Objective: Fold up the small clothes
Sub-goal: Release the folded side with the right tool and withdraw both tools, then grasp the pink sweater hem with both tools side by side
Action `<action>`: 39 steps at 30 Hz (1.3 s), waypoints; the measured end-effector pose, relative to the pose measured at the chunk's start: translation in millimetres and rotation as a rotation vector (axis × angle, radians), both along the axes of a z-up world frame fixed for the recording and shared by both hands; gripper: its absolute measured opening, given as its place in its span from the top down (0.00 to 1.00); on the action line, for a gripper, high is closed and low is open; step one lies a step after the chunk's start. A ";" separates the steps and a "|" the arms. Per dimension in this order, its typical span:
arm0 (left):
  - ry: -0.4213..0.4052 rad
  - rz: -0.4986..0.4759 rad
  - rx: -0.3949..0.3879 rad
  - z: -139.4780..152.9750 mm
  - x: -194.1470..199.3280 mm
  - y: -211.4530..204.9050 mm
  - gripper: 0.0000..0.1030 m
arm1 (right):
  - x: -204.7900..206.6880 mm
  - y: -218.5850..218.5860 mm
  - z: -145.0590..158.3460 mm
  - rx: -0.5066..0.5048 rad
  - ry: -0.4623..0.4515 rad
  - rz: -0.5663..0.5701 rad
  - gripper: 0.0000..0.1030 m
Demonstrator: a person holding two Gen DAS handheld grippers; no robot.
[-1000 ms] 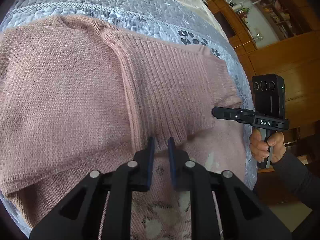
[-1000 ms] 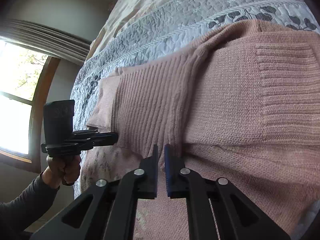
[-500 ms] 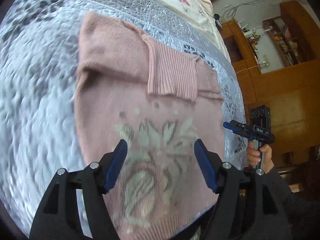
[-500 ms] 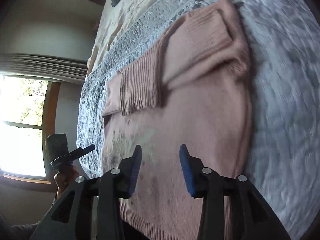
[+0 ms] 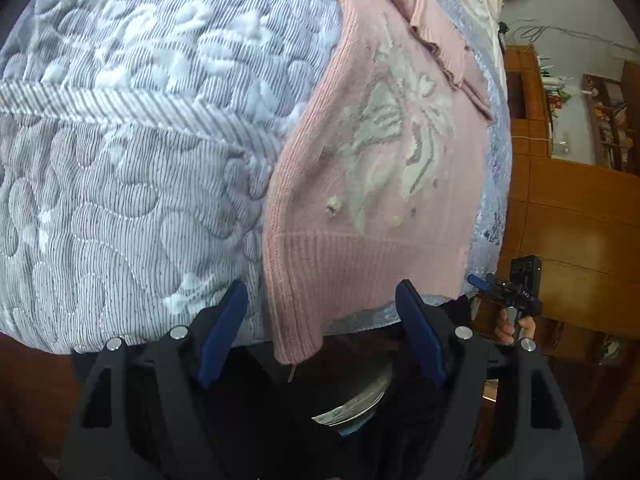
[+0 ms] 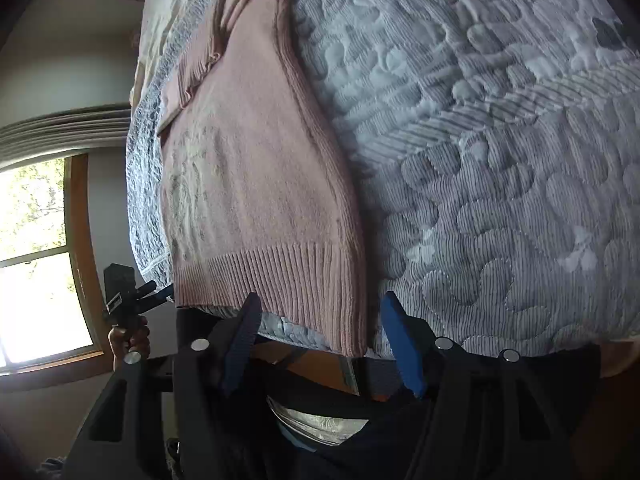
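Note:
A pink knitted sweater (image 5: 360,168) with a pale butterfly-like motif lies flat on the quilted grey bedspread (image 5: 140,140). Its sleeves (image 5: 436,36) are folded across the chest at the far end. My left gripper (image 5: 322,285) is open wide at the bed's near edge, straddling the ribbed hem's left corner (image 5: 296,336), which hangs over the edge. In the right wrist view the sweater (image 6: 260,200) runs away from me, and my right gripper (image 6: 322,297) is open around the hem's right corner (image 6: 348,320). Each gripper appears small in the other's view: the right one (image 5: 505,292) and the left one (image 6: 134,297), both hand-held.
Wooden cabinets (image 5: 580,220) and shelves stand right of the bed. A bright window (image 6: 36,260) with a wooden frame is on the left. The bedspread (image 6: 500,160) stretches wide beside the sweater. The person's dark clothing fills the space below both grippers.
Both grippers, a second ago nearly shut at the ribbed sleeve cuffs, have opened wide and drawn back along the sweater to its hem at the near bed edge.

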State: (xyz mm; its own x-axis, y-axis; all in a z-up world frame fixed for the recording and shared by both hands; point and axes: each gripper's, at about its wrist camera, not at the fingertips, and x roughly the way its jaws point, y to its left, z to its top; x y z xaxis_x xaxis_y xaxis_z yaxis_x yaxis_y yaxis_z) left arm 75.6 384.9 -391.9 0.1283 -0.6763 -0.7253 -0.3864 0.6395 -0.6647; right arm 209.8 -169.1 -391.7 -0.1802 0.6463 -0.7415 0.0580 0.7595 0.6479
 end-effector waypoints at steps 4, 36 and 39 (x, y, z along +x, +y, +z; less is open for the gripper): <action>0.022 -0.001 -0.003 -8.5 -5.1 -3.4 0.27 | -10.3 3.9 -11.9 -0.019 0.019 -0.003 0.40; -0.004 0.147 -0.087 -23.8 -40.8 -3.2 0.93 | -36.9 0.0 -35.6 0.020 0.054 -0.072 0.85; -0.054 0.179 -0.108 -5.4 -48.9 0.8 0.93 | -38.9 2.0 -19.2 0.058 0.023 -0.073 0.90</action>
